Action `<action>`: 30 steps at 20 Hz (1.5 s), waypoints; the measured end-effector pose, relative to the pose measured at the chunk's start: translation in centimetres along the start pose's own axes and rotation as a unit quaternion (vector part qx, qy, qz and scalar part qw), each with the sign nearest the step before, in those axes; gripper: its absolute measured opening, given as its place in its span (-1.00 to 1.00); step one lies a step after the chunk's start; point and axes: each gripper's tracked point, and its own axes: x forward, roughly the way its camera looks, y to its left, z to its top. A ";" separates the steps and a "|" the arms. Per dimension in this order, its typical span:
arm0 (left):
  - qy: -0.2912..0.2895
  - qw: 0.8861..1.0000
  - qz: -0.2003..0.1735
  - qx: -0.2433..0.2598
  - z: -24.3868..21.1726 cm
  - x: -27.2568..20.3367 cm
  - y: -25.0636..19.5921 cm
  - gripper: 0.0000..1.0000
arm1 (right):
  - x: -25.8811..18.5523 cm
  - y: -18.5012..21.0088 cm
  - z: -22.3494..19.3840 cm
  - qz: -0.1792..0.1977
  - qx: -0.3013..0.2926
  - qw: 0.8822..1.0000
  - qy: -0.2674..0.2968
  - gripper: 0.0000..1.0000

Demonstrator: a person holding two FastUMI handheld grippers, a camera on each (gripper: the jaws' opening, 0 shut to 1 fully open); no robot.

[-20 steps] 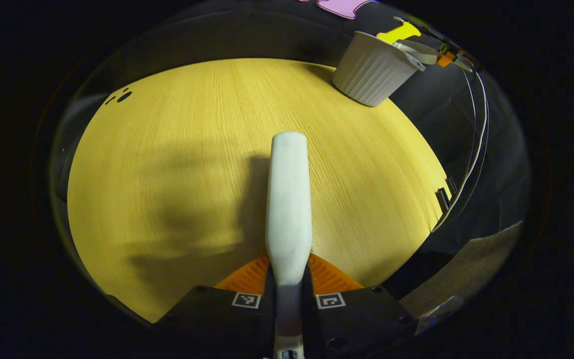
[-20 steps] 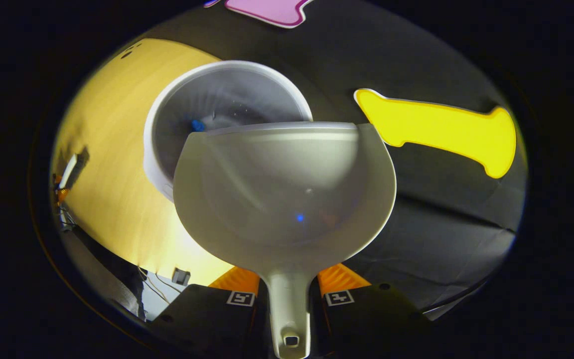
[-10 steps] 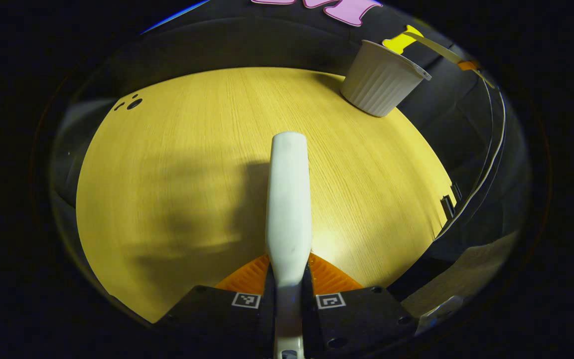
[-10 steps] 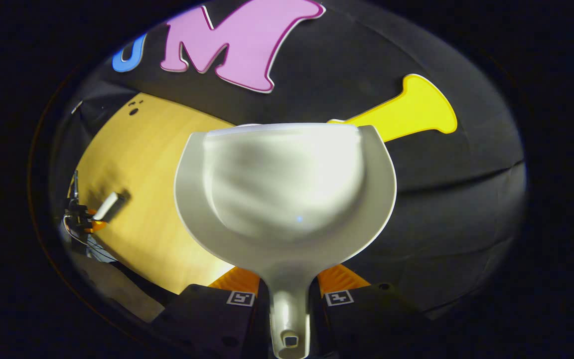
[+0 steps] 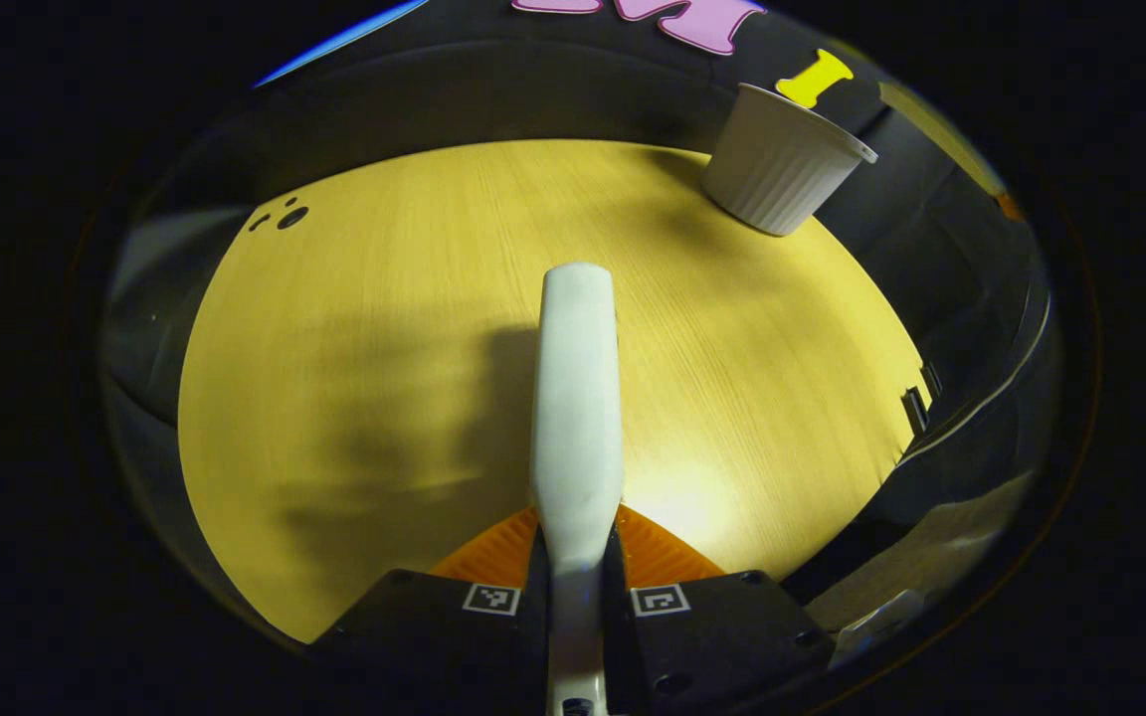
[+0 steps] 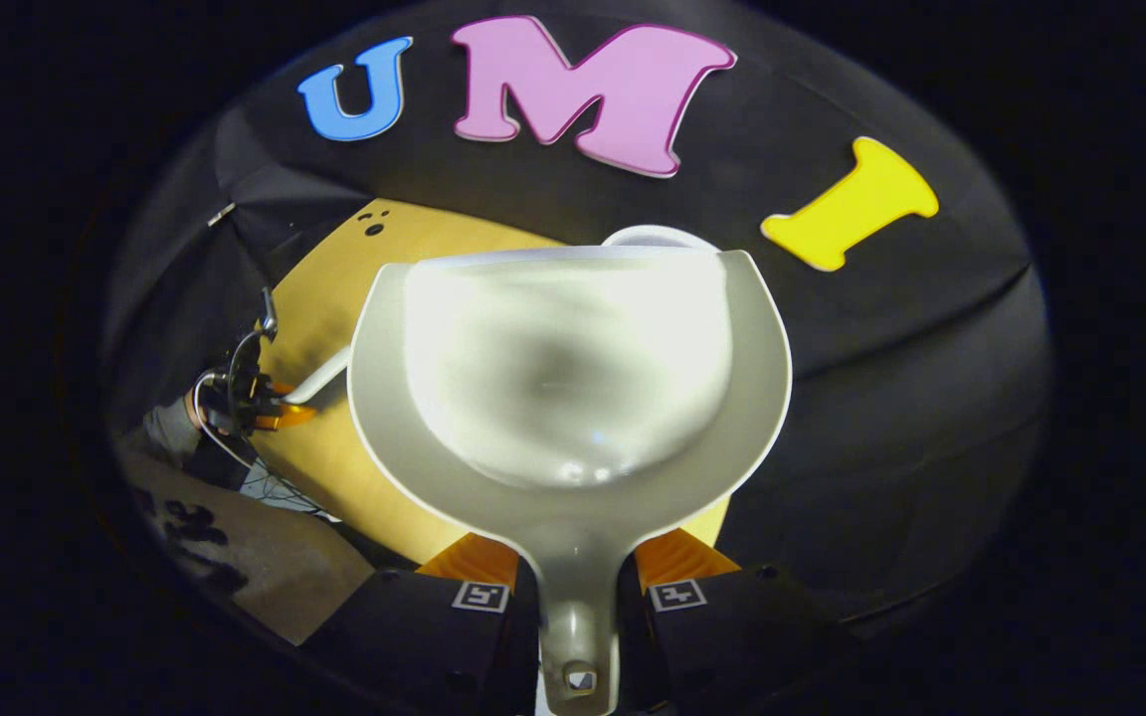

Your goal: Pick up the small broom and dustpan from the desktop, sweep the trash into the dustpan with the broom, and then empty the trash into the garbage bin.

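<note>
In the left gripper view, the left gripper is clamping the small broom by its handle, both fingers pressing on it. The broom's long axis is running straight toward twelve o'clock over the desktop. The garbage bin is standing upright at about one o'clock, well apart from the broom.

In the right gripper view, the right gripper is gripping the dustpan by its stem, the pan opening toward twelve o'clock and looking empty. The bin's rim is peeking just past the pan's far edge, so the right hand is probably nearer the bin. The left gripper is sitting at nine o'clock.
</note>
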 end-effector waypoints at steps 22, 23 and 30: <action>0.025 0.997 0.073 0.015 -0.5 0.2 2.7 -0.48 | 23.8 15.5 -13.0 0.023 0.054 0.996 0.067 -0.28; 0.026 0.997 0.075 0.015 -0.6 0.3 2.7 -0.48 | 24.4 15.3 -13.1 0.018 0.060 0.995 0.072 -0.28; 0.033 0.996 0.079 0.032 -0.4 0.2 2.9 -0.44 | 25.5 15.1 -14.0 0.008 0.079 0.993 0.087 -0.26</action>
